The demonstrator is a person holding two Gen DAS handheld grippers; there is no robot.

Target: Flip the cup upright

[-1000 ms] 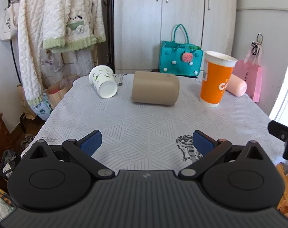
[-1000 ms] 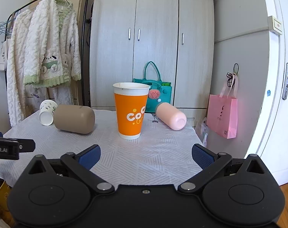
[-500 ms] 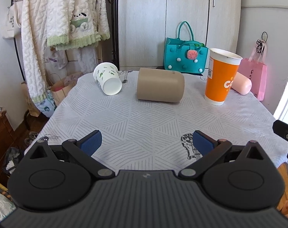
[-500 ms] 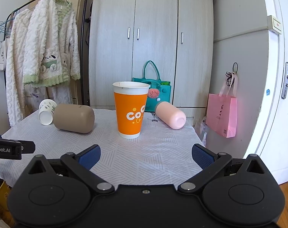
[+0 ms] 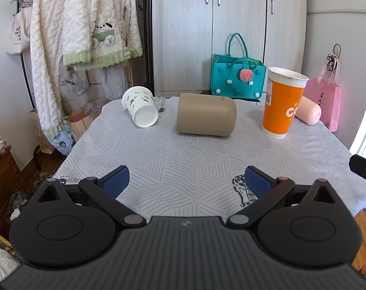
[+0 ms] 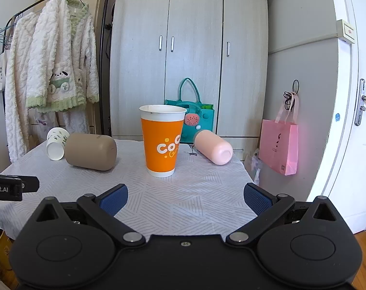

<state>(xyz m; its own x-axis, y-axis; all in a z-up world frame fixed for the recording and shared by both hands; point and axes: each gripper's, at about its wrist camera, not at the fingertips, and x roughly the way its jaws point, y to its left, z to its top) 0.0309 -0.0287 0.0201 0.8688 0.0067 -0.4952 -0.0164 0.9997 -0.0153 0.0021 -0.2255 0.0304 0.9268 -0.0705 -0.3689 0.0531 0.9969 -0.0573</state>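
**Three Cups Lie Down, One Stands Up**

The brown cup (image 5: 206, 114) lies on its side near the far edge of the table (image 5: 183, 154). It is the big thing in the middle. To the left of the brown cup, the little white cup (image 5: 139, 110) with green leaves lies tipped over too, with its flat bottom facing the camera. To the right of the brown cup, the orange cup (image 5: 282, 102) stands up straight with its open top up. Just past the orange cup, the pink cup (image 5: 308, 113) lies on its side.

The left gripper (image 5: 186, 181) is held low over the near edge of the table, well apart from the brown cup and pointing toward it. Its two blue pads are far apart and hold nothing.

The right gripper (image 6: 185, 199) is held level, well short of the orange cup (image 6: 162, 140) and pointing at it. Its pads are spread wide too, with nothing between them.

Behind the brown cup sits a teal bag (image 5: 238, 78).
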